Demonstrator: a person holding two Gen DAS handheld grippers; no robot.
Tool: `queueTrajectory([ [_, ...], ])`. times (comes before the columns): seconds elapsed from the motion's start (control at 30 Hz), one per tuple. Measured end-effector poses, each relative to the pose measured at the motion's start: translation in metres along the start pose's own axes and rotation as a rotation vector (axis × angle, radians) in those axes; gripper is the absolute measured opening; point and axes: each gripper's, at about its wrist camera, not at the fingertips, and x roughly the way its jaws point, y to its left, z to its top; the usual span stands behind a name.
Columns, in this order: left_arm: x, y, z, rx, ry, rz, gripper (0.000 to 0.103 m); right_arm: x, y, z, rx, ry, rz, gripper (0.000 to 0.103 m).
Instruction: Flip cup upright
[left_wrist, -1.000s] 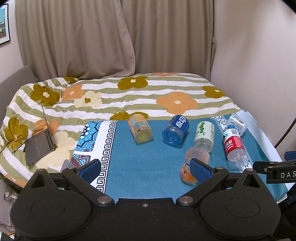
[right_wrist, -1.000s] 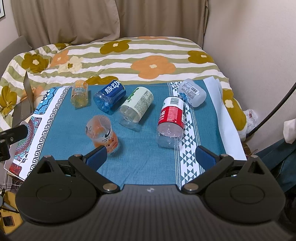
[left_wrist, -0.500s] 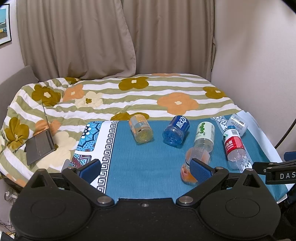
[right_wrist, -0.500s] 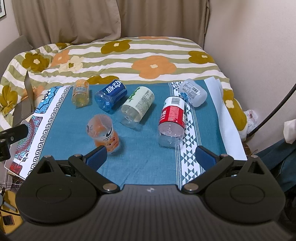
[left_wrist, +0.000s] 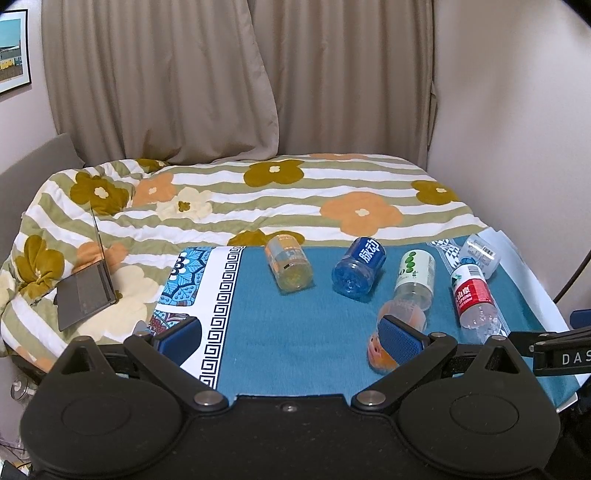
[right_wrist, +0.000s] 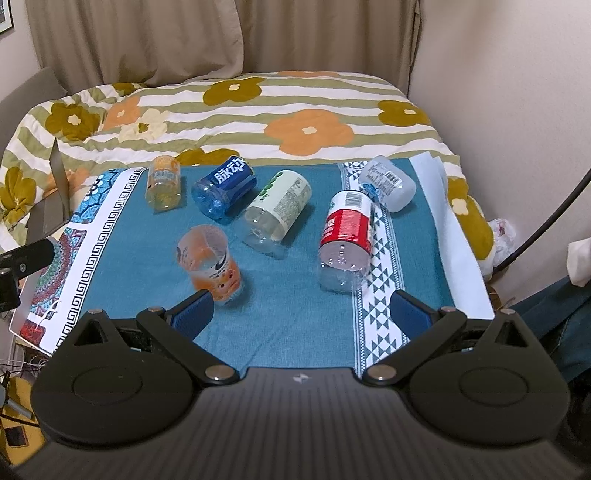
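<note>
Cup (right_wrist: 210, 264) with the orange print lies tipped on its side on the teal cloth (right_wrist: 288, 314), its open mouth turned to the far left, just beyond the left finger of the right tool (right_wrist: 301, 312). From the left wrist view the same cup (left_wrist: 404, 314) sits partly behind the right finger of the left tool (left_wrist: 290, 338). Both tools hang above the near edge of the cloth with their blue-padded fingers spread wide and nothing between them.

Five more containers lie on their sides farther back on the cloth: a small orange-labelled jar (right_wrist: 163, 182) at the far left, a blue bottle (right_wrist: 223, 190) beside it, a white-and-green labelled bottle (right_wrist: 277, 210) in the middle, a red-labelled bottle (right_wrist: 347, 236) to the right, and a clear bottle with a barcode label (right_wrist: 388, 182) at the far right, its end touching the red one.

The cloth has a patterned white border with a black key motif on its left side (left_wrist: 221, 295) and a white triangle-patterned band on the right. It is spread over the near part of a bed covered by a striped, flowered quilt (left_wrist: 258, 199). A half-open laptop (left_wrist: 86, 291) rests on the quilt at the left. Beige curtains (left_wrist: 221, 81) hang behind the bed, a plain wall (left_wrist: 517, 110) closes the right side, and a framed picture (left_wrist: 13, 51) shows at the upper left.
</note>
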Motion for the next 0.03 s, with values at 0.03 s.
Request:
queueTrajectory([
  [0.03, 0.0001, 0.0005, 0.0001, -0.001, 0.000, 0.001, 0.103, 0.0000, 0.0003, -0.0001, -0.004, -0.002, 0.004, 0.103],
])
